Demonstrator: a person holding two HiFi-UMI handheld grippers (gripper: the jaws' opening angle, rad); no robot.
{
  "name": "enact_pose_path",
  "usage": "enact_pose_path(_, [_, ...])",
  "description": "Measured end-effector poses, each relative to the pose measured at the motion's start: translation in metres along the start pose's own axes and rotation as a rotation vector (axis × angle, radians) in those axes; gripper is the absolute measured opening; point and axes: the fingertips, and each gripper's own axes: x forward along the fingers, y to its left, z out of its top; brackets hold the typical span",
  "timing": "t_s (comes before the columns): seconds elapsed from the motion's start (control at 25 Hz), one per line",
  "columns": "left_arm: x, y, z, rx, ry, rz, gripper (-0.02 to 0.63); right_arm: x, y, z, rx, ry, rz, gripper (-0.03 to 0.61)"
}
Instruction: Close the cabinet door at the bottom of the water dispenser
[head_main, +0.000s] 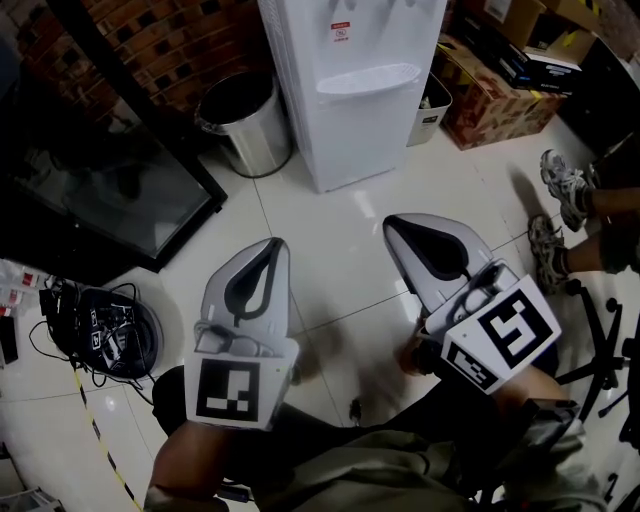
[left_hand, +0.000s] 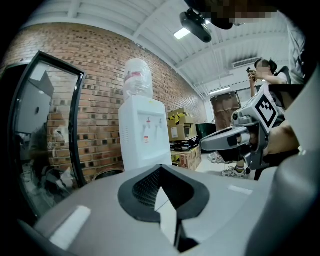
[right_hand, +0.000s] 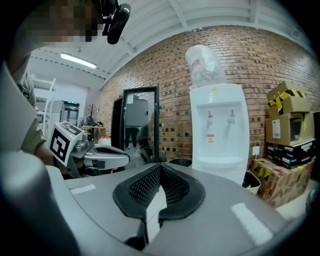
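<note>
The white water dispenser (head_main: 350, 90) stands against the brick wall, a bottle on top of it (right_hand: 202, 65). In the head view its lower front (head_main: 365, 150) looks flush, and I see no door standing out. My left gripper (head_main: 275, 243) and right gripper (head_main: 390, 222) hover side by side over the white tile floor, both pointing at the dispenser and well short of it. The tips of each meet and nothing is between them. The left gripper view shows the dispenser (left_hand: 145, 135) ahead beyond its tips (left_hand: 161, 167). In the right gripper view the dispenser's bottom part is hidden behind the right gripper (right_hand: 160, 166).
A steel bin (head_main: 245, 125) stands left of the dispenser, a small white bin (head_main: 430, 110) and cardboard boxes (head_main: 490, 95) to its right. A black-framed glass panel (head_main: 100, 200) leans at the left. Cables (head_main: 105, 330) lie by it. A person's sneakers (head_main: 565, 185) and a chair base (head_main: 600, 350) are at the right.
</note>
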Motion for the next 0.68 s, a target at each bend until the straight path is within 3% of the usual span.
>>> enact_pose_path(0.68, [0.0005,-0.0061,0.0017,0.005,-0.005,-0.012,0.002,-0.0056,0.0005,-0.0011,0.005,0.003,-0.004,0.000])
